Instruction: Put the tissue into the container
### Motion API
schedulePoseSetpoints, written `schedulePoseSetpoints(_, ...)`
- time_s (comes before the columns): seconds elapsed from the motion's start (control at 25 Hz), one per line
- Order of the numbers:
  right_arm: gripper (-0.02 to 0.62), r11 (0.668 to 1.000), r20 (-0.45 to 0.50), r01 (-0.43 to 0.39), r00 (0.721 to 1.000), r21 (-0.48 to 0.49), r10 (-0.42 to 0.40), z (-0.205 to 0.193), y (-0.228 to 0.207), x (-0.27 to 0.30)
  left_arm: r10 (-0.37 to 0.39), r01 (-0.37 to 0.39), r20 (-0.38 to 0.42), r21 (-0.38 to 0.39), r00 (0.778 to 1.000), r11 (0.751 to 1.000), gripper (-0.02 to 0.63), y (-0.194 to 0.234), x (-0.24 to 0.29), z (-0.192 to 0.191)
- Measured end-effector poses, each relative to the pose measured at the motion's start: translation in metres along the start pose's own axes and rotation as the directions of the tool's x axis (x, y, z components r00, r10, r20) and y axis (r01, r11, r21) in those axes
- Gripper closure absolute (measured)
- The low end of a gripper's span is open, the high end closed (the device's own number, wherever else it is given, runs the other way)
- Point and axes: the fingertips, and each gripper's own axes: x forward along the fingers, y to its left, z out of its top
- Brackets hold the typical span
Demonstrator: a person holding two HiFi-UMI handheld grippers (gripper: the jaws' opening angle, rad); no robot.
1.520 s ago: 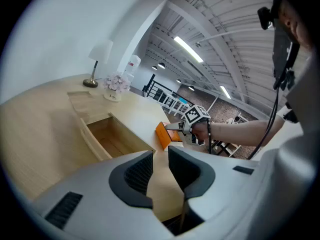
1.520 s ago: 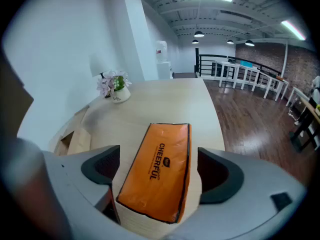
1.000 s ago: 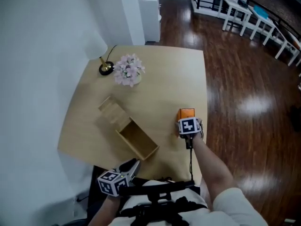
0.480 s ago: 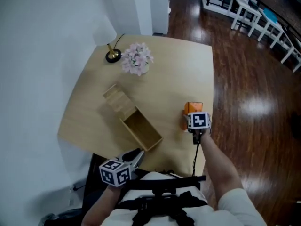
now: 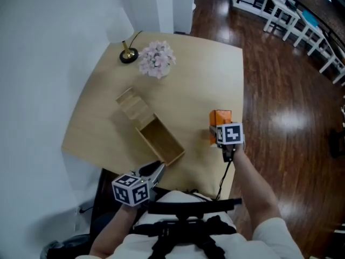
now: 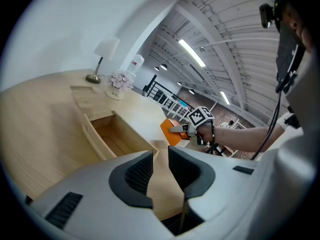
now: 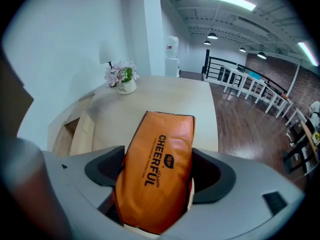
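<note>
The tissue is an orange soft pack (image 5: 221, 116) near the right edge of the light wooden table (image 5: 194, 74). My right gripper (image 5: 219, 128) is shut on it; in the right gripper view the pack (image 7: 160, 154) fills the space between both pads and tilts upward. The container is an open wooden box (image 5: 171, 156) with its slid-off lid (image 5: 131, 104) beside it, left of the pack and apart from it. At the table's near edge my left gripper (image 5: 156, 171) is shut and holds nothing (image 6: 160, 171); beyond it lie the box (image 6: 95, 134) and the pack (image 6: 170, 132).
A pot of pink flowers (image 5: 157, 60) and a small lamp (image 5: 125, 47) stand at the table's far left corner. A white wall runs along the left. Dark wooden floor (image 5: 280, 101) lies to the right, with white furniture (image 5: 291, 20) beyond.
The right gripper's jaws have closed onto the orange pack. The head view has shifted a little; the left gripper stays at the near edge.
</note>
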Motion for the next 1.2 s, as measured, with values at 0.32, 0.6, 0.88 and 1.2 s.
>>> schedulePoseSetpoints(0.32,0.173,0.998,0.064,-0.011,0.998,-0.061,0.015,0.021,0.020,-0.029,-0.006,0.006,-0.006,-0.001,1.000,1.000,0.520,0.004,-0.004,-0.004)
schedulePoseSetpoints(0.6,0.175,0.991,0.090,-0.048,0.994,-0.123,0.060,0.038,0.050,-0.044,0.006,-0.005,0.012,-0.016,1.000,1.000,0.520,0.010,-0.011,-0.002)
schedulePoseSetpoints(0.88,0.176,0.979,0.087,-0.088,0.991,-0.186,0.106,0.044,0.085,-0.050,0.027,-0.026,0.022,-0.033,0.999,0.999,0.520,0.019,-0.018,-0.001)
schedulePoseSetpoints(1.2,0.176,0.959,0.076,-0.147,0.983,-0.243,0.170,0.049,0.125,-0.051,0.036,-0.034,0.038,-0.047,0.999,0.998,0.520,0.027,-0.023,0.004)
